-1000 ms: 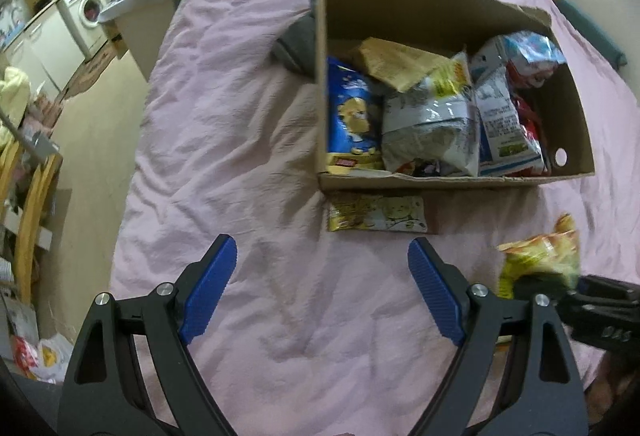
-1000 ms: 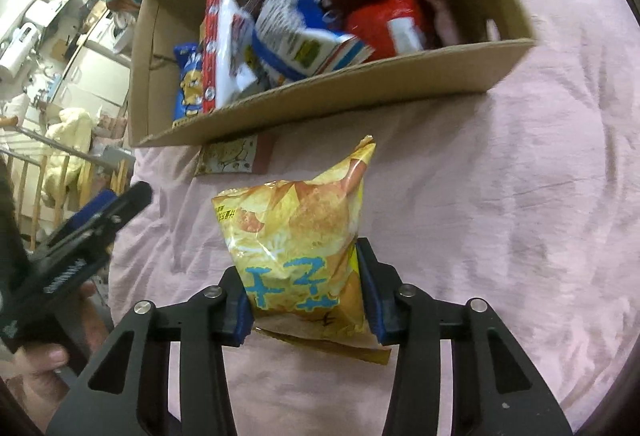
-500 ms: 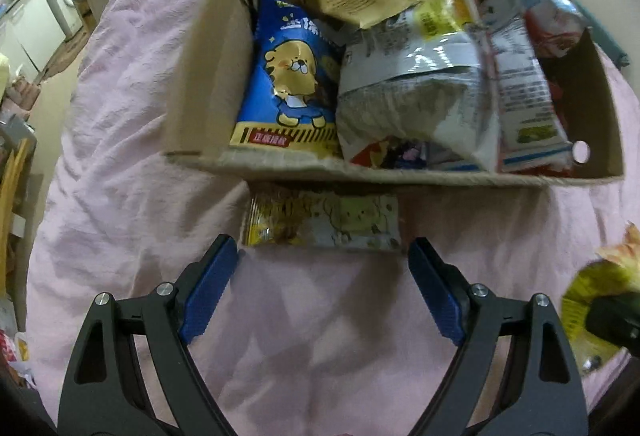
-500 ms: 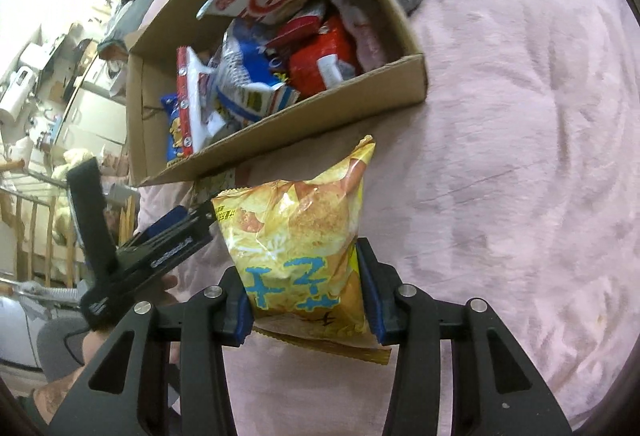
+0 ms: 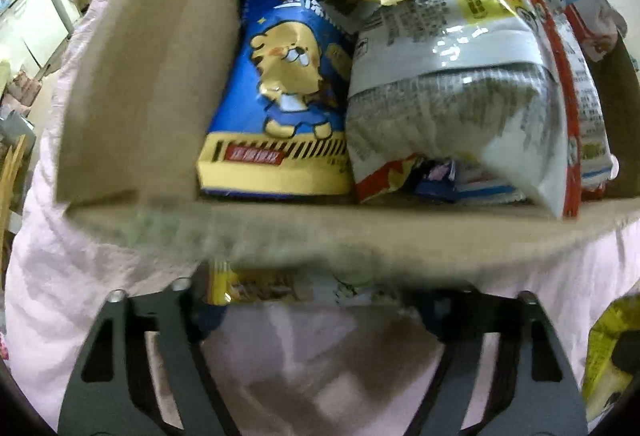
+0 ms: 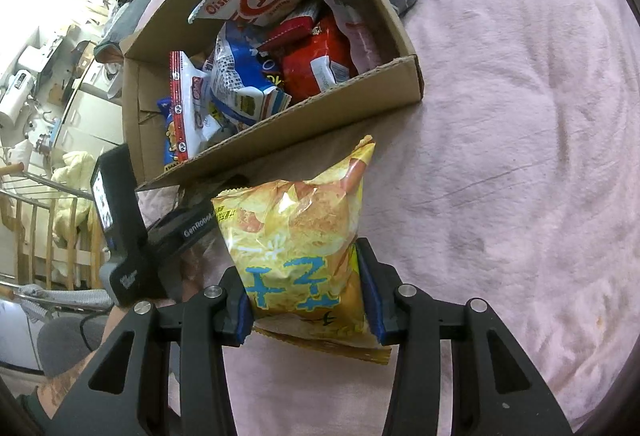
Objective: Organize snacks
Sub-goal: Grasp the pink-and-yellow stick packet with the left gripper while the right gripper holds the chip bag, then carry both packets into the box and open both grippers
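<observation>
Your left gripper is closing its fingers around the flat yellow snack packet on the bed, tucked against the cardboard box; contact is blurred. Your right gripper pinches the yellow chip bag, ready for boxing.

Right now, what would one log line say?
right gripper: shut on yellow chip bag | left gripper: closing around flat packet | box: part-filled
</observation>
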`<state>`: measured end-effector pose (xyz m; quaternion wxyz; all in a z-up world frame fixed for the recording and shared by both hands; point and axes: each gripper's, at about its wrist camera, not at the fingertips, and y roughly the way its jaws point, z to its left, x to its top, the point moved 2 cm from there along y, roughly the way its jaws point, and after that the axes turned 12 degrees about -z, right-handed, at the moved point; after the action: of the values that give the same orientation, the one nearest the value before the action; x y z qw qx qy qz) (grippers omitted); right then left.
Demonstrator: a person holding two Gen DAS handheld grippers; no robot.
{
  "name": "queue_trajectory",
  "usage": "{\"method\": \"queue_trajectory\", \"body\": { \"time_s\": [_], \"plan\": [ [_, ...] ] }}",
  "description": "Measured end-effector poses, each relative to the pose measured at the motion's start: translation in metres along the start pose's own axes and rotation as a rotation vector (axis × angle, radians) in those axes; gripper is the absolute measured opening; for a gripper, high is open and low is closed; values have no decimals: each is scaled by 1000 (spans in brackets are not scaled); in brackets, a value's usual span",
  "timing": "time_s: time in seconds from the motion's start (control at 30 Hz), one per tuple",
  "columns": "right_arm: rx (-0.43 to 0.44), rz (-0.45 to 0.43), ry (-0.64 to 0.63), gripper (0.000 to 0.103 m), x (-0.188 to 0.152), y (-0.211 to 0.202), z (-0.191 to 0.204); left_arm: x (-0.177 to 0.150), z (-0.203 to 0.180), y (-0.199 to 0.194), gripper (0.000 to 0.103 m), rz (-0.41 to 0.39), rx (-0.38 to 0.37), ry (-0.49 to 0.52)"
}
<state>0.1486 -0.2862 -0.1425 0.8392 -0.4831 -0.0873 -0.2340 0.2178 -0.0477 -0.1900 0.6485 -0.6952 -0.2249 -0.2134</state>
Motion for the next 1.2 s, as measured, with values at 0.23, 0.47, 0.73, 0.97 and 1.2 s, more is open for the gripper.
{"method": "queue_trajectory", "body": {
  "time_s": [0.23,0.47,0.73,0.97,1.2],
  "plan": [
    [22,-11,-27,46,2,0,11,-7,20,-20,15,-16,-40,-49],
    [71,-28,-16,46,11,-6,19,-29,20,-55,8,24,-95,-68],
    [116,-43,-18,46,11,-17,27,-41,11,-106,8,3,-147,-59],
    [117,-56,-32,46,10,-24,30,-22,3,-139,8,-78,-131,-37],
    [106,-129,-105,46,21,-37,47,25,16,-155,8,-152,-91,-19]
  ]
}}
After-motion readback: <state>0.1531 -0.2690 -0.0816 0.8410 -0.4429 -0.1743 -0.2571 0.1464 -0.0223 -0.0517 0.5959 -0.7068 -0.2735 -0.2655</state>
